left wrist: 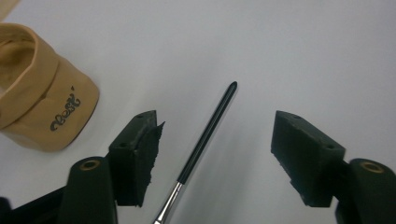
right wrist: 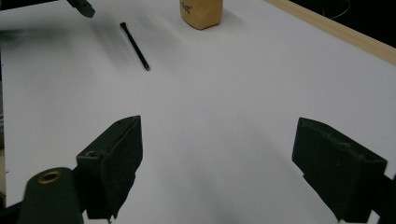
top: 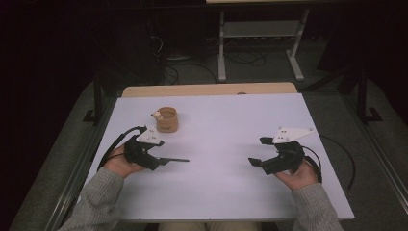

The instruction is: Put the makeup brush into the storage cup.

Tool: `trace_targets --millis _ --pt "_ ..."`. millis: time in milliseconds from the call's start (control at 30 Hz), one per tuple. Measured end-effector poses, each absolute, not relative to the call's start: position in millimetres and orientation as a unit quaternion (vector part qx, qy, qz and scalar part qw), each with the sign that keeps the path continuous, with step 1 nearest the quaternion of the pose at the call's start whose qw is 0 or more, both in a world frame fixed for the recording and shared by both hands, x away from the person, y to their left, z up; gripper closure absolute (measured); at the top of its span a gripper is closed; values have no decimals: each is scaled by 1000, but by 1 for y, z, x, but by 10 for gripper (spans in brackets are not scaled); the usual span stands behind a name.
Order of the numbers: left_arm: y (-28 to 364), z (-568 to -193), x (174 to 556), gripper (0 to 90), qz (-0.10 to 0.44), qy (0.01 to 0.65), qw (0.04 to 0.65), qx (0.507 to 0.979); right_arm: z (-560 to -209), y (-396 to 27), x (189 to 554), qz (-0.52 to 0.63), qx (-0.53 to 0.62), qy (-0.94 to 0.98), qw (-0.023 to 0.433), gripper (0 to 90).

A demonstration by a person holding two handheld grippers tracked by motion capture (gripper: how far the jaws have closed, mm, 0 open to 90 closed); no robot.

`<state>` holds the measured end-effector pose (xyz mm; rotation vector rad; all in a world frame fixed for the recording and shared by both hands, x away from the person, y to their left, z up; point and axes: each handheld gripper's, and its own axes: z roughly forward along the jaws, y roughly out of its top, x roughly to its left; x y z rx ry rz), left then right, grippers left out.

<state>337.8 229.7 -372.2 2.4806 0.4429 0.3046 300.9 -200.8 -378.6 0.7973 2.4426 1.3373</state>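
Left gripper over a thin brush, fingers apart.
The brush lies on the white worktop near its left edge, untouched between those fingers; the tan cup stands behind; right gripper fingers wide apart.

A white table top with a pale wooden strip along its far edge – beyond it, on dark carpet, a grey metal stand and loose black cables

Both tools agape, low.
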Motion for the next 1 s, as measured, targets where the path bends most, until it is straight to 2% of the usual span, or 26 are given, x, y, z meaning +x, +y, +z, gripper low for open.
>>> trace_targets --millis 333,1000 --pt "224 -391 362 432 75 144 240 957 -381 -206 298 458 272 838 118 154" --pt "224 -412 379 616 35 150 209 966 -390 -219 296 456 280 838 104 155"
